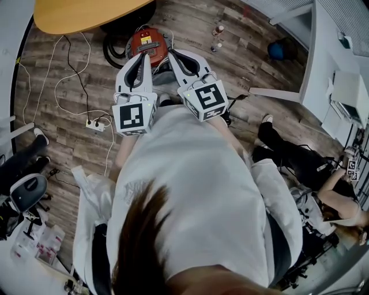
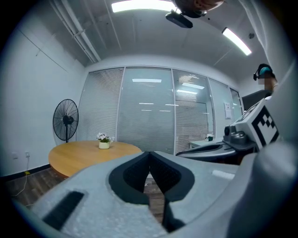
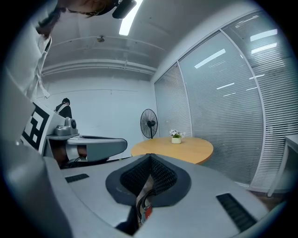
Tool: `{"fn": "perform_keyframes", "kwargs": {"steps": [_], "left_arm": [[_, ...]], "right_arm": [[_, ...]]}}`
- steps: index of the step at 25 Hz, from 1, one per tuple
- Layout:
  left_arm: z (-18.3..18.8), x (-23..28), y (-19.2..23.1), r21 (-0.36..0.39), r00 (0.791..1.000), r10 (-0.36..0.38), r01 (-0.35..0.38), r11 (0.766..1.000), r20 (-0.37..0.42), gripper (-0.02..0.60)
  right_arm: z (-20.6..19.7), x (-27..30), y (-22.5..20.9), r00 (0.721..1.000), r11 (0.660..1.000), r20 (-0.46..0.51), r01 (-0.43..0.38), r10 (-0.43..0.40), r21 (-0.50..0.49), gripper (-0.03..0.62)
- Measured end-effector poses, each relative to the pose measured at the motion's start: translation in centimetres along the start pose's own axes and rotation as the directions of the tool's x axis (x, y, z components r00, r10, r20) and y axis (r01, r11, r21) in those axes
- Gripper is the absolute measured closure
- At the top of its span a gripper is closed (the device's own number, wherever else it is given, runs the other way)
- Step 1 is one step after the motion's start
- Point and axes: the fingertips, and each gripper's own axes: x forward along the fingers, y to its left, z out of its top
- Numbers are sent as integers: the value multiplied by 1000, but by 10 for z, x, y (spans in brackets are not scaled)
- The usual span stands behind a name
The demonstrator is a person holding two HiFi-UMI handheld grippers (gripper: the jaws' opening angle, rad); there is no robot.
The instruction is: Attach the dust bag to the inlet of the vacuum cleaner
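Status: task not started, by my read. Left claw [image 1: 143,57] and right claw [image 1: 173,55] are both clenched with nothing between the jaws. They are held side by side, pointing out over the vacuum cleaner [image 1: 149,41] and well apart from it, no contact. The vacuum cleaner, red-bodied with a dark hose looped beside it, sits on the wood floor [image 1: 230,52]. A power strip [image 1: 95,123] with white cables lies left of the vacuum cleaner, and a round bench [image 1: 81,14] stands just beyond it. Dust bag: can't pick it out in any view, and the inlet is too small to tell. All steps remain: locate and grip the bag, carry it to the vacuum cleaner, seat it on the inlet.
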Motion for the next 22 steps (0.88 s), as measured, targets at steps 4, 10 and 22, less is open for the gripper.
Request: {"fn": "perform_keyframes", "kwargs": {"steps": [4, 10, 22], "left_arm": [[-3, 0, 0, -5, 1000, -3, 3, 1000, -8, 565], [-5, 0, 1, -6, 1000, -9, 9, 1000, -9, 565], [-7, -4, 2, -8, 1000, -7, 7, 1000, -7, 565]], "right_arm": [[-3, 0, -3, 1000, 1000, -6, 10, -10, 4, 591], [-5, 1, -3, 1000, 1000, -10, 14, -14, 7, 591], [-7, 0, -2, 1000, 1000, -8, 18, -18, 17, 591]]}}
